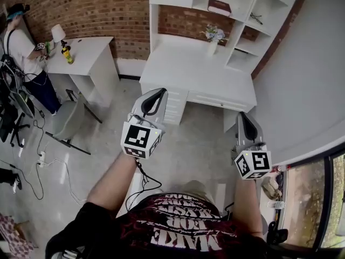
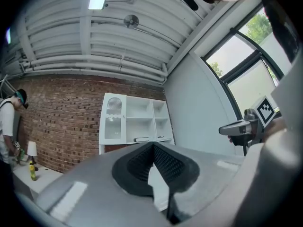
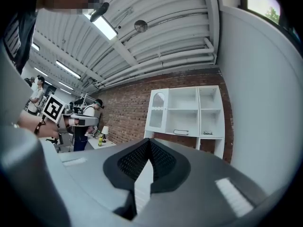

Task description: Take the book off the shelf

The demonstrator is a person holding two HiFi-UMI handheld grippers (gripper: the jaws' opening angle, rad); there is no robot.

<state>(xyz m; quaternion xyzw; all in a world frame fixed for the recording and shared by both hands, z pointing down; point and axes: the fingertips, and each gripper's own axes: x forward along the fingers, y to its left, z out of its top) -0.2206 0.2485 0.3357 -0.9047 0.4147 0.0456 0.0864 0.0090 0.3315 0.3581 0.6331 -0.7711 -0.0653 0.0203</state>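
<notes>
In the head view the book (image 1: 219, 7) lies flat in an open compartment of the white shelf unit (image 1: 154, 15), in the upper middle of the frame, against a brick wall (image 1: 97, 7). Under the shelves is a white desk (image 1: 183, 63), and a vase (image 1: 212, 46) with flowers stands on it, a little below the book. Both grippers are in the lower half of this frame, well apart from the shelves, and neither touches the book. The left gripper (image 1: 156, 97) is at centre left and the right gripper (image 1: 247, 120) at centre right. In the left gripper view the ribbed black pads (image 2: 163, 162) meet at their tips and nothing is between them (the book (image 2: 141, 139) shows small and far behind, just above the tips). The right gripper view gives the same: its pads (image 3: 161, 157) are pressed together and empty, and the book (image 3: 181, 132) is seen far off on its shelf. At the upper left of the head view a second person (image 1: 21, 45) stands beside a small white table (image 1: 89, 47).
</notes>
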